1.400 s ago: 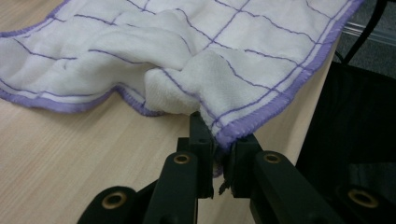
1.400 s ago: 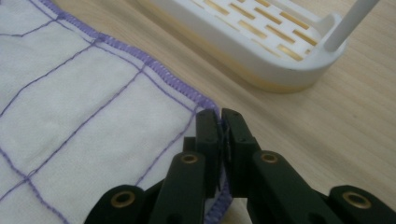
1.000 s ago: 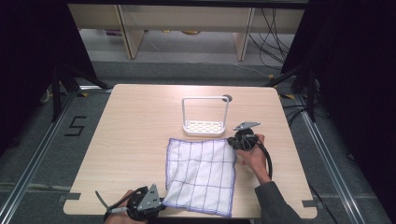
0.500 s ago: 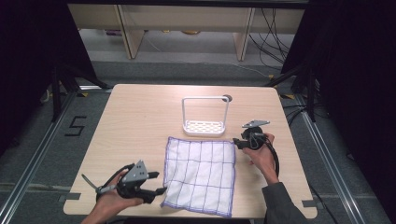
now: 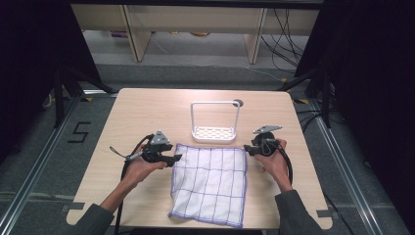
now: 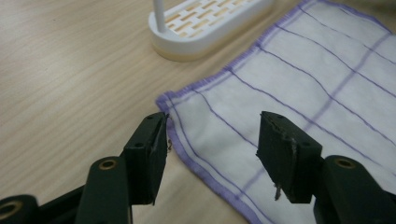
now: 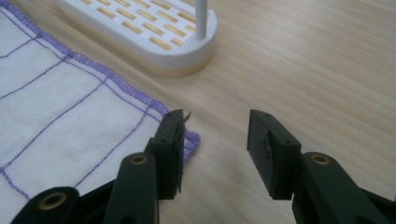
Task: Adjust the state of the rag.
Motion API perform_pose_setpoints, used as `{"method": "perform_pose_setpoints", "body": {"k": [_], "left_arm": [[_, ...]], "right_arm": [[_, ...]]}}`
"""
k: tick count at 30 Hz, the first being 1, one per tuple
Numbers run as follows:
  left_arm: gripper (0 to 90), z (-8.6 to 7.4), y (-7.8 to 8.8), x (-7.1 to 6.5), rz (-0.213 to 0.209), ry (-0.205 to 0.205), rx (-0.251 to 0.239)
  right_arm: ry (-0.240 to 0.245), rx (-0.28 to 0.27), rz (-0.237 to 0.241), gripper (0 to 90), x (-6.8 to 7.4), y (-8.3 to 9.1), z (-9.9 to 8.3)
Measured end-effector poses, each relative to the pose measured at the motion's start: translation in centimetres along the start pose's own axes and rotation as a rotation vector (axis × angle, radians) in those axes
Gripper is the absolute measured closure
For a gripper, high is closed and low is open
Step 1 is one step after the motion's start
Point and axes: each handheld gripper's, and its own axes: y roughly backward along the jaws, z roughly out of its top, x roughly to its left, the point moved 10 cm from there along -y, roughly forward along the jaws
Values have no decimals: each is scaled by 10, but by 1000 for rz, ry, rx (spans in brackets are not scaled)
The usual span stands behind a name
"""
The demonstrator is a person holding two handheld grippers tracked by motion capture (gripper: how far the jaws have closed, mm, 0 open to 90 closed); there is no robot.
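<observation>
A pale wooden tabletop (image 5: 147,112) with rounded corners stands on a grey carpeted floor (image 5: 44,161), with black curtains (image 5: 29,58) at either side and light wooden shelving legs (image 5: 134,29) beyond its far edge. Cables (image 5: 286,29) trail across the floor at the far right.

A white cloth with a purple grid and purple hem (image 5: 211,183) lies flat near the tabletop's front edge, roughly midway between its side edges, its near hem reaching that edge. Just beyond the cloth's far edge stands a white plastic rack with a slotted base and an arched wire handle (image 5: 215,122), near the middle of the tabletop.

The left hand-held gripper (image 5: 172,158), held in the person's left hand (image 5: 139,169), sits at the cloth's far left corner. In the left gripper view its jaws stand wide apart, straddling the hem at that corner, clamped on nothing.

The right hand-held gripper (image 5: 247,150), in the right hand (image 5: 274,161), sits at the cloth's far right corner. In the right gripper view its jaws are likewise spread wide, one over the corner's hem, the other above bare wood.
</observation>
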Motion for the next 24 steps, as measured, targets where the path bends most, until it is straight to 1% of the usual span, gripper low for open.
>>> {"method": "perform_pose_setpoints", "body": {"k": [1,2,3,4,5,6,7,8,9,10,11,12,13,14,15,16,17,18,19,20,21,22,23,24], "left_arm": [[424,1,-9,7,15,9,10],[427,1,-9,7,15,9,10],[427,1,-14,9,16,15,14],[430,1,-18,10,12,14,22],[428,1,-21,10,12,16,26],[427,1,-23,10,12,11,30],[437,2,-29,10,7,2,41],[442,2,-29,10,7,2,41],[449,1,-34,12,10,-2,57],[458,1,-34,12,10,-2,57],[460,1,-38,16,18,6,51],[467,1,-38,18,20,9,50],[490,1,-38,18,20,9,50],[490,2,-39,19,14,12,42],[518,2,-39,19,0,19,38],[545,3,-40,18,-10,20,24],[583,2,-41,18,-14,3,30],[615,2,-41,18,-14,3,30],[615,2,-42,18,-4,-13,36],[654,2,-43,18,-3,-27,35],[701,2,-44,18,-3,-31,34],[733,2,-44,18,0,-41,37],[809,1,-44,17,-1,-52,40],[830,1,-44,17,-1,-52,40]], "right_arm": [[-4,0,1,579,0,-1,0],[-4,0,6,579,0,-2,1],[-4,0,6,581,0,-2,1],[26,-2,4,583,-1,-4,1],[1,-15,7,583,2,-6,2],[2,-13,12,583,3,-7,2],[44,-2,16,582,4,-9,2],[44,-2,16,582,4,-9,2],[49,11,15,581,6,-12,0],[29,20,16,581,8,-12,-1],[3,31,24,581,11,-12,-2],[14,35,30,581,11,-13,-3],[14,35,30,581,11,-13,-3],[12,28,28,581,13,-16,-3],[16,49,31,581,15,-19,-5],[15,59,31,581,16,-20,-6],[32,63,27,582,15,-22,-7],[32,63,27,582,15,-22,-7],[28,66,23,582,16,-23,-8],[-5,71,29,590,19,-23,-8],[18,66,24,600,16,-23,-7],[16,62,28,625,16,-23,-7],[-24,54,46,675,21,-24,-9],[-25,66,56,708,21,-22,-9]]}}
